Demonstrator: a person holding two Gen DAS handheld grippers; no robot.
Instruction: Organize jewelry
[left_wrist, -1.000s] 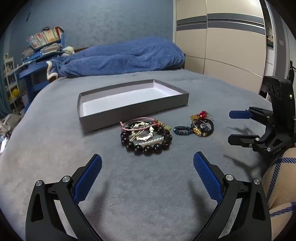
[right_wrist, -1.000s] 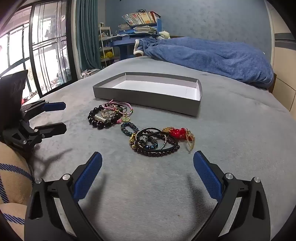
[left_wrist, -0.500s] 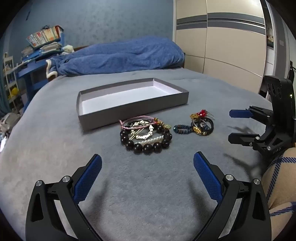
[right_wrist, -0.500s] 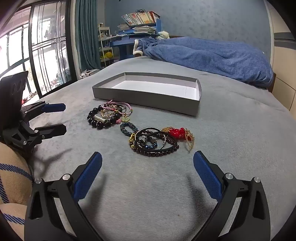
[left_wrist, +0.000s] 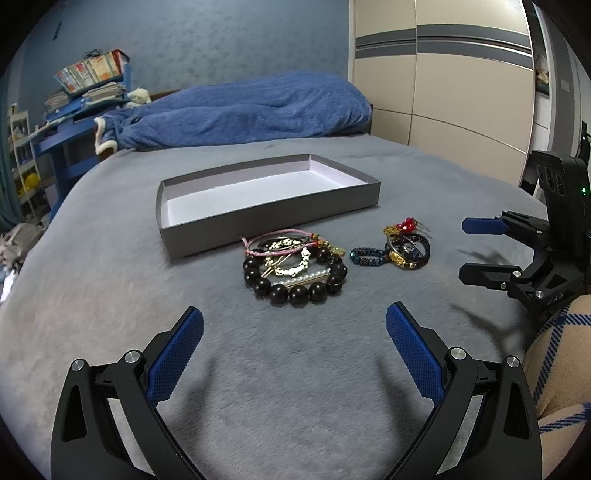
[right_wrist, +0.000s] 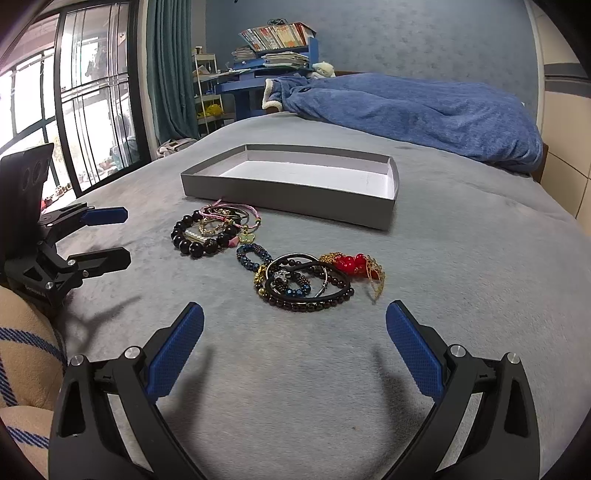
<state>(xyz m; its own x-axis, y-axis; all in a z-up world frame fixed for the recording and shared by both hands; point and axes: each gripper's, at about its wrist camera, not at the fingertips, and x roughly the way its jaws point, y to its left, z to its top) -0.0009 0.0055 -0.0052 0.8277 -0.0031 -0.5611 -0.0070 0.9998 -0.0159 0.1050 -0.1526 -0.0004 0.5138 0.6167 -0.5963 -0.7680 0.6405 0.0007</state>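
Two heaps of jewelry lie on a grey bed cover in front of an empty shallow grey box (left_wrist: 280, 212) (right_wrist: 295, 194). One heap holds a bracelet of big dark beads (left_wrist: 295, 286) (right_wrist: 199, 243) with pink cords and gold pieces. The other holds dark thin bracelets (left_wrist: 408, 251) (right_wrist: 306, 284), a small blue bead ring (left_wrist: 365, 256) and a red bead piece (right_wrist: 349, 264). My left gripper (left_wrist: 294, 325) (right_wrist: 122, 236) is open and empty just before the big bead bracelet. My right gripper (right_wrist: 294, 325) (left_wrist: 465, 251) is open and empty before the thin bracelets.
A blue blanket (left_wrist: 240, 110) lies bunched at the far end of the bed. A wardrobe (left_wrist: 461, 92) stands at the right, a blue desk with books (right_wrist: 273, 48) and a window (right_wrist: 55, 110) at the left. A beige checked sleeve (left_wrist: 557, 350) shows.
Both grippers have stayed open and empty. The left wrist view has shifted slightly so the jewelry sits a little farther away; the right gripper has barely moved.
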